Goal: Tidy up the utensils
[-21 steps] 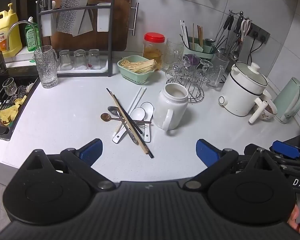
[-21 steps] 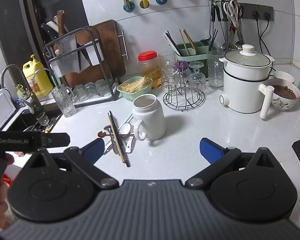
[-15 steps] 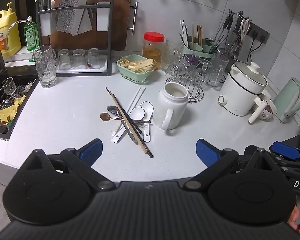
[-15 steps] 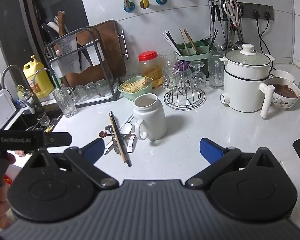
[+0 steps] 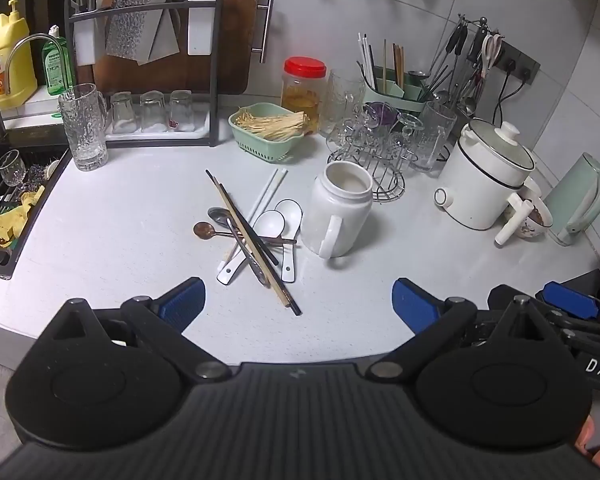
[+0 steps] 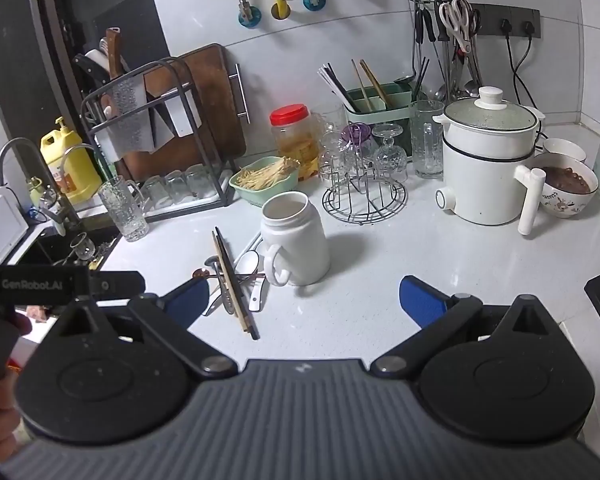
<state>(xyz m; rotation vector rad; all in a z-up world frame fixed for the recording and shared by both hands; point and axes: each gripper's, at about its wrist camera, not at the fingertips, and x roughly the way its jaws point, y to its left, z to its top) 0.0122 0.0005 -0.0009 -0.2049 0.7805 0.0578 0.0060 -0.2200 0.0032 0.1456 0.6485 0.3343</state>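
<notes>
Nearby, white jar (image 5: 339,210) just right of crossed chopsticks (image 5: 249,236) and spoons (image 5: 277,222); both grippers' fingers (image 5: 182,305) wide open, empty.

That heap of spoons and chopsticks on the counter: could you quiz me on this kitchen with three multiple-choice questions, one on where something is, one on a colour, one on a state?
1. In the left wrist view, where is the utensil pile relative to the white mug?
A. left of it
B. inside it
C. behind it

2. What colour is the lid of the jar by the wall?
A. blue
B. red
C. yellow

3. How do the left gripper and right gripper stand?
A. both shut on chopsticks
B. one open, one shut
C. both open, holding nothing

Answers: 1 A, the pile lies on the counter left of the mug's handle. 2 B, its screw lid is red. 3 C, each pair of blue pads is spread wide over bare counter.
</notes>
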